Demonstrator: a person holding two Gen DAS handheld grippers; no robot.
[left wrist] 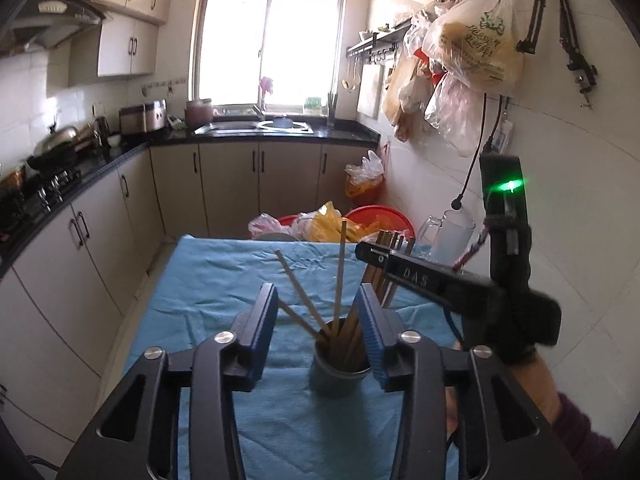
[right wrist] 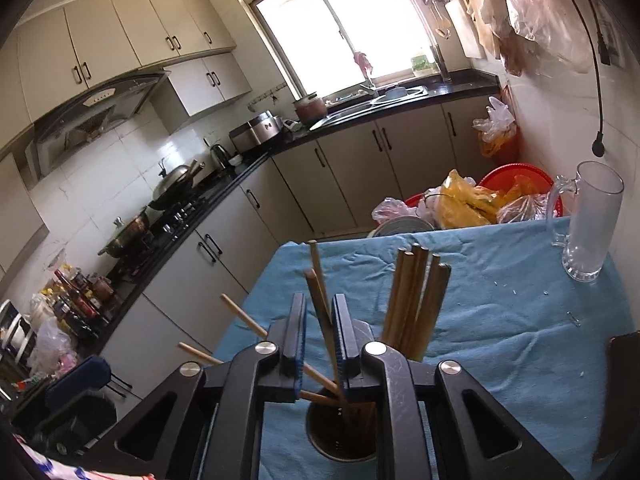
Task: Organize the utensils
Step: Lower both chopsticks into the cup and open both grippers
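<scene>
A grey cup (left wrist: 340, 376) stands on the blue cloth (left wrist: 224, 280), with several wooden chopsticks (left wrist: 340, 272) leaning out of it. My left gripper (left wrist: 318, 320) is open, its blue pads on either side of the cup's rim and touching nothing. My right gripper (left wrist: 374, 254) reaches in from the right above the cup. In the right wrist view the right gripper (right wrist: 320, 336) hangs over the cup (right wrist: 340, 436); its jaws stand slightly apart with two blurred chopsticks (right wrist: 318, 280) loose between them. A bundle of chopsticks (right wrist: 416, 300) stands just right of the jaws, its lower ends hidden.
A clear glass mug (right wrist: 592, 220) stands at the table's far right corner. Red basins with plastic bags (right wrist: 512, 184) sit beyond the far edge. Kitchen cabinets and a stove (right wrist: 176, 208) run along the left. A gloved hand (left wrist: 516, 312) holds the right gripper.
</scene>
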